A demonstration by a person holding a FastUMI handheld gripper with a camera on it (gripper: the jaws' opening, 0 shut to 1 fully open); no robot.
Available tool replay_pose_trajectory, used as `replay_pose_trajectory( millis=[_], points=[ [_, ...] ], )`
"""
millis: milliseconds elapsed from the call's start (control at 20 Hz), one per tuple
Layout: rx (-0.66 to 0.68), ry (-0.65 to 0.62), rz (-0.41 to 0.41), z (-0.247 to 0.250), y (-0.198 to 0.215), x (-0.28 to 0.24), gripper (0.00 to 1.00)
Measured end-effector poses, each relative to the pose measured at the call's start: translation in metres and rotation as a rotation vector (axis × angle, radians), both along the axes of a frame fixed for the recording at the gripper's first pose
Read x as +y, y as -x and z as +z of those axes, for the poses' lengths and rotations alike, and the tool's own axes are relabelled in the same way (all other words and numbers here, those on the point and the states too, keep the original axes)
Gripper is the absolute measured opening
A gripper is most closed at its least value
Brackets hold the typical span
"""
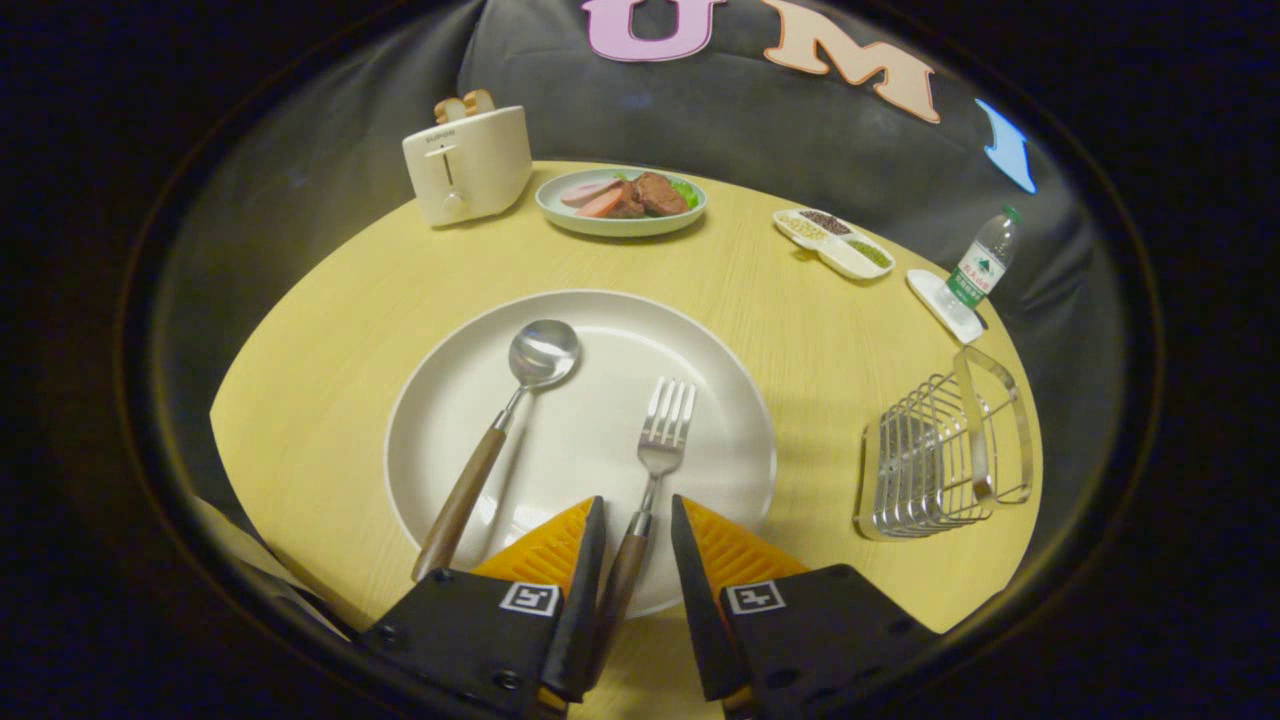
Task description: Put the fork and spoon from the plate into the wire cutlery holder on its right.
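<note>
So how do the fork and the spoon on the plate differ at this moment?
The fork has its wooden handle lying between the fingers of the hand-held gripper, which are apart and not pressing it; the spoon lies clear of them, to their left. The fork ends in flat tines, the spoon in a round bowl. The fork points nearly straight ahead; the spoon slants right. Both have metal heads and wooden handles and rest on the white plate.

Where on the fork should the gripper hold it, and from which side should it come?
Probably the wooden handle, from above at the near end. The fork lies flat on the plate, tines pointing away, its handle between the open gripper fingers. The handle is thicker than the thin metal neck, and the spoon lies clear of it.
</note>
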State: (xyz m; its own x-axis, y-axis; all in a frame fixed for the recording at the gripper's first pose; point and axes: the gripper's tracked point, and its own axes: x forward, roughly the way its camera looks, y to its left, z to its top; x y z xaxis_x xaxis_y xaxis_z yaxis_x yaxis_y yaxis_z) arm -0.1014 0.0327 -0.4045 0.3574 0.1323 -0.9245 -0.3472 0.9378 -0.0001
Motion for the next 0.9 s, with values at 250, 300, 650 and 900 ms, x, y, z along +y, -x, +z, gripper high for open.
replay_pose_trajectory(
  millis=[250,300,650,900],
  points=[
    [0.067,-0.010,-0.041,-0.003,-0.001,-0.002,0.18],
    [0.078,-0.009,-0.057,0.000,-0.002,-0.001,0.16],
    [0.130,-0.007,-0.047,0.008,0.000,-0.002,0.05],
    [0.136,-0.009,-0.034,0.036,-0.015,-0.009,0.05]
  ],
)
